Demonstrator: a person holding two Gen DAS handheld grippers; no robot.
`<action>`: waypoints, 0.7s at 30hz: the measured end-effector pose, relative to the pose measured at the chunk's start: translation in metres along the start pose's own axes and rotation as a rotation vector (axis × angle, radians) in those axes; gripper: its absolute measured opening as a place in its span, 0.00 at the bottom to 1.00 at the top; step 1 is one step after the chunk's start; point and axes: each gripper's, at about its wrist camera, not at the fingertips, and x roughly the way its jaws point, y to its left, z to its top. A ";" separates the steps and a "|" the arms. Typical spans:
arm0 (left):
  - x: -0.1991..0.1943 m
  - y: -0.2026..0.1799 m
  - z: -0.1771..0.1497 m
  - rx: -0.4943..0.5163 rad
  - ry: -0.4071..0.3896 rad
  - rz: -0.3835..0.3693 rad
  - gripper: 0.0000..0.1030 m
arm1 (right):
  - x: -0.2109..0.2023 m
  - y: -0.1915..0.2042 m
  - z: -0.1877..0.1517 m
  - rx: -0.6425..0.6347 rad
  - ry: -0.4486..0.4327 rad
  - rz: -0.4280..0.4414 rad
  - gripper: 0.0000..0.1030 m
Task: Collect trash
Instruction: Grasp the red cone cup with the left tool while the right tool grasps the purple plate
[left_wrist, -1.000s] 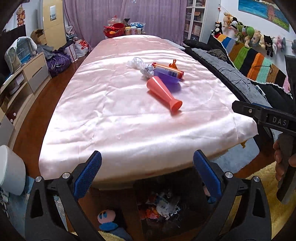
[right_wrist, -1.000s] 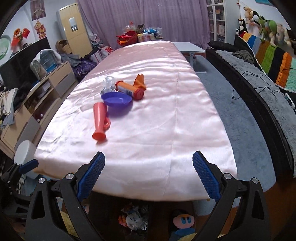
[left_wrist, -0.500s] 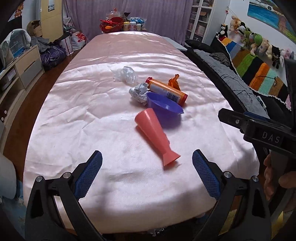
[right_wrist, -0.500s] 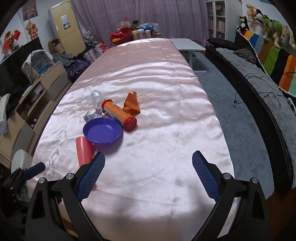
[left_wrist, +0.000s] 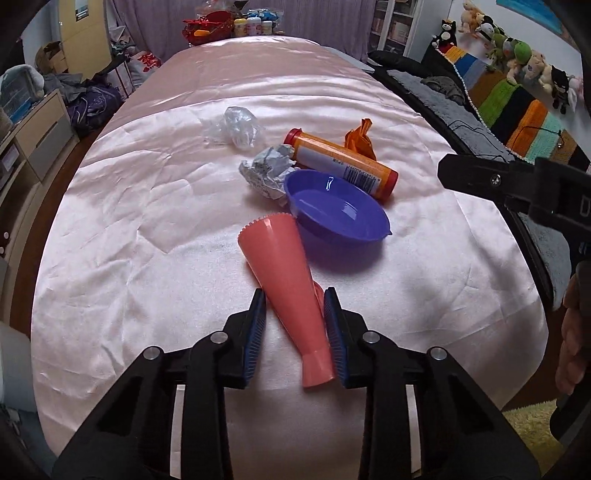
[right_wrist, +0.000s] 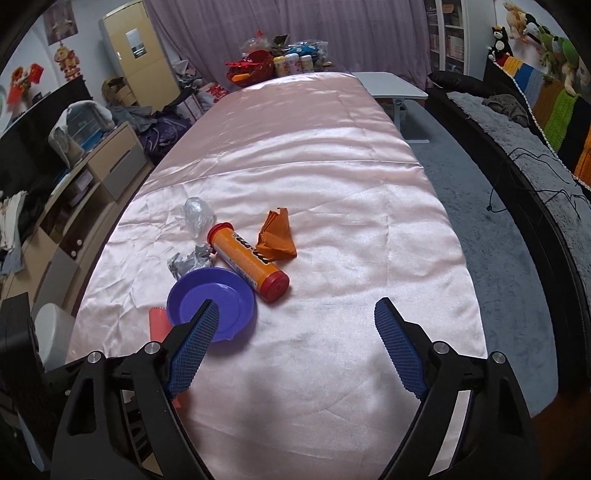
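Pink cone (left_wrist: 291, 280), clamped by left gripper (left_wrist: 295, 325), half-hidden behind parted right gripper (right_wrist: 295, 347).

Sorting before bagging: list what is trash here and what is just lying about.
Trash: crumpled foil, clear plastic wrap, orange wrapper.
Probably lying about: pink cone cup between the left gripper's fingers, purple bowl, orange tube.

The left gripper (left_wrist: 295, 332) straddles the coral cone-shaped cup (left_wrist: 286, 280) on the pink satin cloth (left_wrist: 129, 229), its right pad touching, beside a purple bowl (left_wrist: 338, 210).
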 end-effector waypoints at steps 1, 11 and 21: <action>-0.001 0.003 0.001 -0.001 0.001 -0.001 0.25 | 0.003 0.003 -0.001 -0.005 0.007 0.010 0.83; -0.010 0.047 -0.004 -0.023 0.011 0.064 0.22 | 0.041 0.034 -0.003 -0.051 0.088 0.058 0.71; -0.008 0.064 0.002 -0.043 0.007 0.034 0.22 | 0.064 0.065 -0.007 -0.099 0.133 0.102 0.82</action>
